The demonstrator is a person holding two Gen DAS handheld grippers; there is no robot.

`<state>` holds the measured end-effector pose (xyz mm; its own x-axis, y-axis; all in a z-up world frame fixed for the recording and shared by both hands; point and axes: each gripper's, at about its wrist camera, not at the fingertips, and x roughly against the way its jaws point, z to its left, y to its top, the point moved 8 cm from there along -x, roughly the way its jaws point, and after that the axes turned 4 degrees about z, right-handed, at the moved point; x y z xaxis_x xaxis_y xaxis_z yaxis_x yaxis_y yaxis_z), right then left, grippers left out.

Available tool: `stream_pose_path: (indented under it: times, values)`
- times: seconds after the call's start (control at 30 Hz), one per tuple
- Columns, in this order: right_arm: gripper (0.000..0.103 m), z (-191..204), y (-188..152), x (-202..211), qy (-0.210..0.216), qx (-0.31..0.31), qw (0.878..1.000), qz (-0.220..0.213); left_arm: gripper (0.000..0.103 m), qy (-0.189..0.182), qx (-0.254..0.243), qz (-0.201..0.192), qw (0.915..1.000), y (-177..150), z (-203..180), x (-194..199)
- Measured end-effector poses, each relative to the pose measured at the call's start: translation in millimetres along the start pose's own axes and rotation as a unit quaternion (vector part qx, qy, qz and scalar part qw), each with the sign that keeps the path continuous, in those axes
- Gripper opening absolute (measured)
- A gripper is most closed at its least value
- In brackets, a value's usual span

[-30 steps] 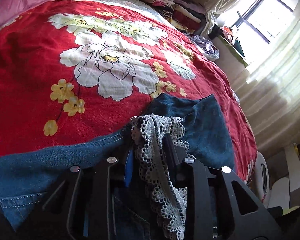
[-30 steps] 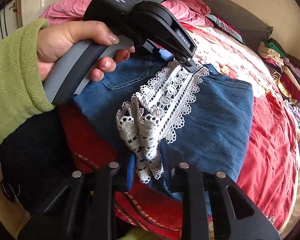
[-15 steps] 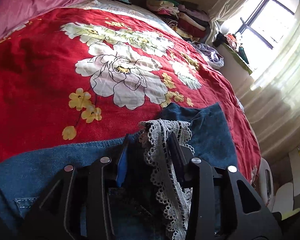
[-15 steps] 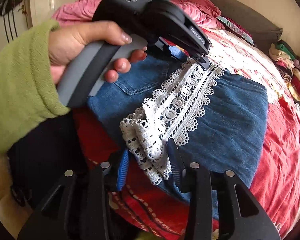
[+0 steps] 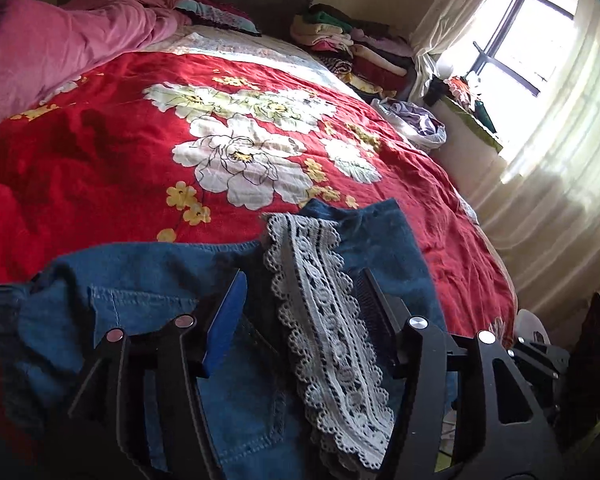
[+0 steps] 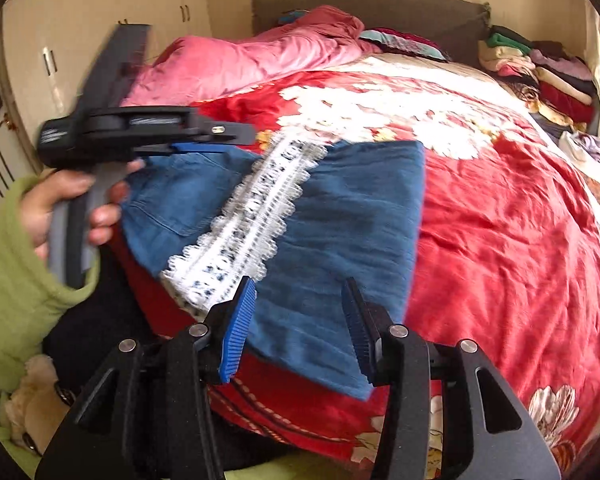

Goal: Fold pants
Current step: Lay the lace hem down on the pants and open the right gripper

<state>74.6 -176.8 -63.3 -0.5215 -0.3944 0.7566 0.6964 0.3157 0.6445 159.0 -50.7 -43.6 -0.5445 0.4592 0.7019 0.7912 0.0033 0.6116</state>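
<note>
Red floral bedspread (image 5: 112,168); pink quilt (image 5: 60,44); stacked clothes (image 5: 356,44).

A bed with a red floral bedspread (image 5: 112,168) is carrying everything. Folded denim pants (image 5: 140,304) with a lace strip (image 5: 324,320) are lying on it, directly under the finger pads (image 5: 224,320). Beyond the fingertips a pink quilt (image 5: 60,48) and stacked folded clothes (image 5: 352,44) are sitting on it.

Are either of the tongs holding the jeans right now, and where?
Neither. Both tongs, left and right, are opening with the jeans lying loose on the bed.
</note>
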Motion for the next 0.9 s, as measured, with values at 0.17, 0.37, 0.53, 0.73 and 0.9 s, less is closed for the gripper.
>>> stream_pose_path:
  times: [0.17,0.37,0.53,0.73,0.9]
  values:
    - [0.044,-8.8,-17.7,-16.1,-0.011,-0.009,0.999,0.033,0.05,0.013,-0.042,0.023,0.9988,-43.2,-36.5,2.0]
    - [0.044,-34.5,-45.4,-33.7,0.003,-0.053,0.997,0.056,0.05,0.06,-0.071,0.093,0.9914,-84.2,-37.7,-33.6]
    - [0.044,-35.8,-40.2,-24.8,0.019,-0.053,0.997,0.051,0.05,0.041,-0.044,0.092,0.994,-82.1,-27.8,-30.5]
    - [0.052,-59.5,20.1,-2.8,-0.002,-0.048,0.999,-0.022,0.051,0.037,-0.041,0.089,0.9944,-83.2,-31.5,-29.2]
    - [0.052,-58.8,66.8,-29.8,-0.002,-0.013,1.0,-0.018,0.055,0.05,-0.045,0.081,0.9944,-81.9,-33.2,-25.1]
